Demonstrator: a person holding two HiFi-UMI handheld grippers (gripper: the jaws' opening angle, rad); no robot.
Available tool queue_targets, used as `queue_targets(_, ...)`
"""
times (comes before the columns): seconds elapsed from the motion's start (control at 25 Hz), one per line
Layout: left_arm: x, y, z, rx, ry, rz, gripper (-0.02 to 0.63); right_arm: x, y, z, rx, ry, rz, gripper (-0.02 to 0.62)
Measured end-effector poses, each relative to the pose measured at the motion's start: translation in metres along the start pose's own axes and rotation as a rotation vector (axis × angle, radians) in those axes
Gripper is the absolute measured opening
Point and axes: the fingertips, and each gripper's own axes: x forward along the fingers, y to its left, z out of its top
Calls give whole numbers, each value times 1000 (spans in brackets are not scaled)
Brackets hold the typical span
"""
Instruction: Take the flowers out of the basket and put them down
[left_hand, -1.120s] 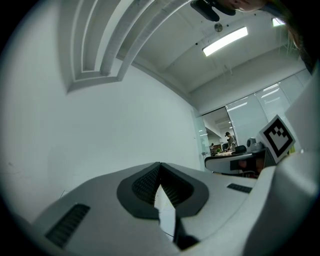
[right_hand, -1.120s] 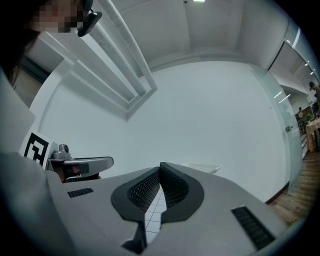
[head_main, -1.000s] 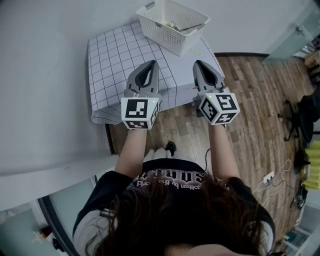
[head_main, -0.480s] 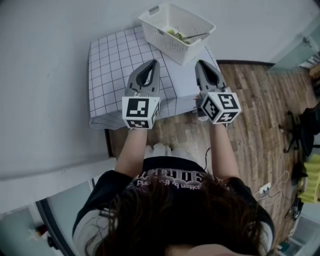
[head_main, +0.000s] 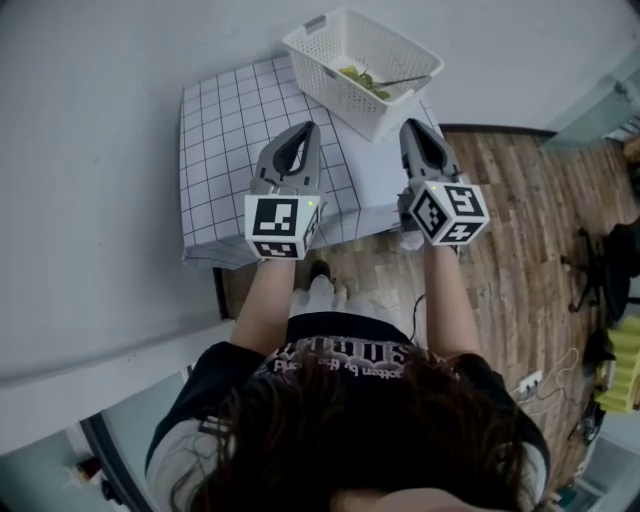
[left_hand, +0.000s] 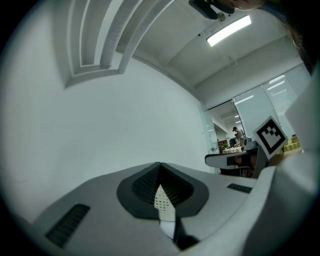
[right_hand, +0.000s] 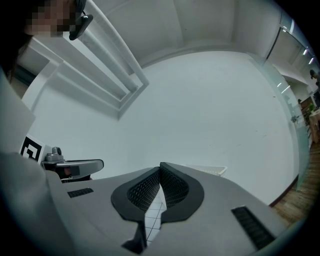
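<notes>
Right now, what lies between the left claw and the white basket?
Only a bare strip of checked tablecloth. The head view shows it: the left claw points toward the basket with nothing in the stretch.

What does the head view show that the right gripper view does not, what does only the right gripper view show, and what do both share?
Only the head view: green flower stems lying inside the white plastic lattice basket, and the brown wooden floor. Only the right gripper view: the right gripper seen close up, its ribbed fingers shut together with nothing between them, and a stepped white recess overhead. Both: the basket's rim, the white black-gridded tablecloth and the left gripper.
</notes>
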Motion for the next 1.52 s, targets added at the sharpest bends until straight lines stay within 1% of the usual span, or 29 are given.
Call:
queue_targets(0.28,40,26,-3,-2,2,-18,2,40,-17,2,-4,10,-23,23)
queue_targets(0.44,63,44,-8,-2,18,-28,2,66,-25,6,-11,5,-30,23)
queue_targets(0.64,93,63,-2,1,-6,-49,2,100,-34,13,-19,-5,-41,23)
queue_targets(0.8,113,78,-6,5,3,-66,2,122,-40,20,-26,-17,-57,23)
queue_targets(0.88,121,84,-9,3,8,-75,2,132,-43,20,-25,-18,-66,23)
queue_targets(1.08,140,99,-6,-1,-12,-91,2,151,-49,18,-18,-17,-88,23)
queue_targets(1.16,144,105,-10,0,0,-96,2,158,-50,18,-19,-15,-92,23)
queue_targets(1.52,162,117,-12,-19,-8,-81,2,182,-57,25,-32,-10,-76,23)
